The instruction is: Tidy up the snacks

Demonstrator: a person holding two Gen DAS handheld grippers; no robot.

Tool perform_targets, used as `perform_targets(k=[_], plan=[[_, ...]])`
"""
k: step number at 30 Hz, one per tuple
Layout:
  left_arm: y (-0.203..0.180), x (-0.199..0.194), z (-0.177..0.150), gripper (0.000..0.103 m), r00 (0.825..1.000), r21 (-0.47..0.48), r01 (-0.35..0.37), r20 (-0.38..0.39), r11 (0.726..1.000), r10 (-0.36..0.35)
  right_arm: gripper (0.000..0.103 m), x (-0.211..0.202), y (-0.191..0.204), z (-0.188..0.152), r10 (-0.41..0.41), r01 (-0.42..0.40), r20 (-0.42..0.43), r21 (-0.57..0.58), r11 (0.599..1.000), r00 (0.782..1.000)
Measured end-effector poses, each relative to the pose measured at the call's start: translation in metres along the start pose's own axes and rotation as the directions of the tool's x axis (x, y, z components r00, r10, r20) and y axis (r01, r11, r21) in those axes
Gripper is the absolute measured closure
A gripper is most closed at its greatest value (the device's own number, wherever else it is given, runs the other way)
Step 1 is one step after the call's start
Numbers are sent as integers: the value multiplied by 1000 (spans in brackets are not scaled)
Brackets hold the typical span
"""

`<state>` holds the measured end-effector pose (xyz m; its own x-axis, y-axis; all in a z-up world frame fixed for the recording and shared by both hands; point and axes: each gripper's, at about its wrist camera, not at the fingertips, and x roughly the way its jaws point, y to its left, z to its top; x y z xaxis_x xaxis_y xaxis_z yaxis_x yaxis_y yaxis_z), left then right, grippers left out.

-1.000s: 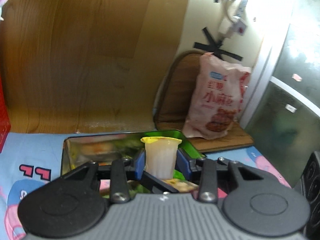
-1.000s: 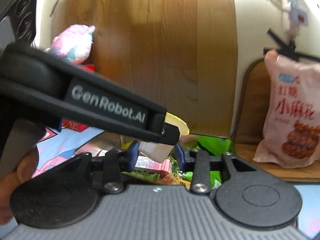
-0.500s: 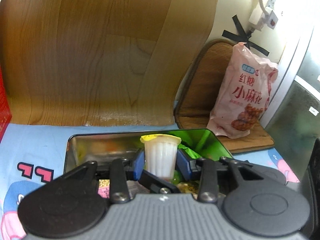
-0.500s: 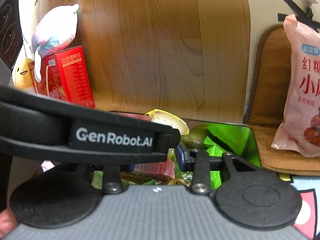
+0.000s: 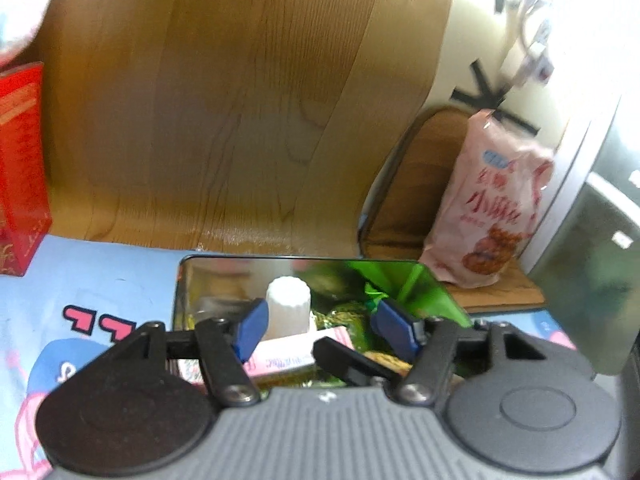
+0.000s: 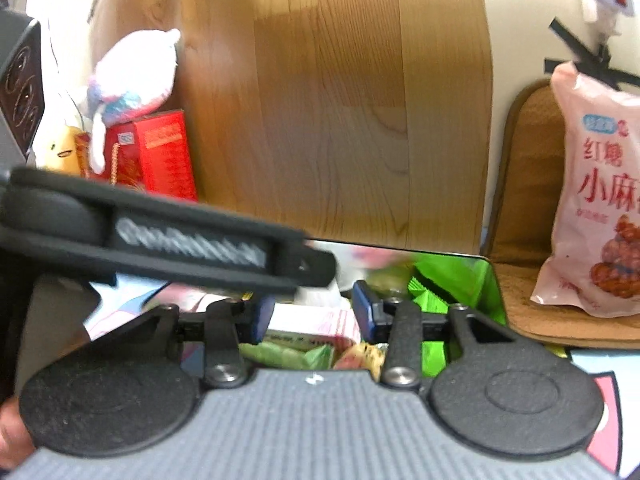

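A white ribbed jelly cup (image 5: 289, 306) stands in the shiny metal tin (image 5: 280, 259) among green and gold wrapped snacks and a pink box (image 5: 288, 354). My left gripper (image 5: 322, 328) is over the tin with its jaws opening. The cup sits just inside the left blue pad (image 5: 250, 326), and the right pad is well clear of it. In the right wrist view the left gripper (image 6: 180, 240) crosses as a blurred black bar. My right gripper (image 6: 314, 314) hovers open over the tin (image 6: 494, 280), above the pink box (image 6: 316, 322), gripping nothing.
A wooden board (image 5: 240, 120) rises behind the tin. A pink snack bag (image 6: 596, 200) leans on a brown mat at the right. At the left stand a red box (image 6: 160, 160), a plush toy (image 6: 132, 76) and a black speaker (image 6: 20, 88). Blue cartoon cloth (image 5: 100, 272) covers the table.
My left jaws have spread and let go of the cup, which now stands in the tin with its yellow lid no longer showing. In the right view the left gripper has dropped lower.
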<state>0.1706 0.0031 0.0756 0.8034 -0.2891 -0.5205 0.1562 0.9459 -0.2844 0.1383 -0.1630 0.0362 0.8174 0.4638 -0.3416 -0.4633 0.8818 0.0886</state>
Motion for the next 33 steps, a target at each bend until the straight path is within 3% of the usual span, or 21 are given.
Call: perform_targets(k=[5, 6, 10, 13, 18, 21, 22, 25, 33], plan=[[13, -43, -21, 41, 998, -45, 47, 41, 998, -45, 54, -45, -1, -21, 29, -31, 48, 43, 999, 998], [16, -51, -28, 41, 998, -56, 57, 43, 997, -55, 47, -53, 0, -26, 31, -33, 52, 45, 998, 998], [32, -71, -62, 40, 997, -128, 82, 10, 988, -81, 47, -68, -2, -46, 56, -58, 21, 88, 994, 998], [43, -70, -87, 42, 993, -204, 105, -40, 973, -115, 47, -60, -8, -55, 104, -95, -51, 144, 985, 993], [53, -49, -111, 49, 977, -333, 113, -136, 936, -166, 62, -23, -27, -57, 193, -133, -156, 332, 934, 969], [50, -50, -113, 49, 979, -340, 105, -129, 934, -157, 62, -5, -34, -62, 278, -171, -190, 441, 881, 942], [50, -49, -113, 49, 976, -353, 115, -132, 928, -171, 69, -2, -32, -65, 301, -178, -207, 464, 868, 931], [51, -52, -118, 53, 976, -352, 116, -134, 929, -173, 78, -11, -24, -69, 302, -176, -205, 474, 863, 931], [50, -88, -140, 54, 976, -309, 126, -132, 943, -173, 83, -54, -8, -93, 396, -242, -206, 524, 817, 895]])
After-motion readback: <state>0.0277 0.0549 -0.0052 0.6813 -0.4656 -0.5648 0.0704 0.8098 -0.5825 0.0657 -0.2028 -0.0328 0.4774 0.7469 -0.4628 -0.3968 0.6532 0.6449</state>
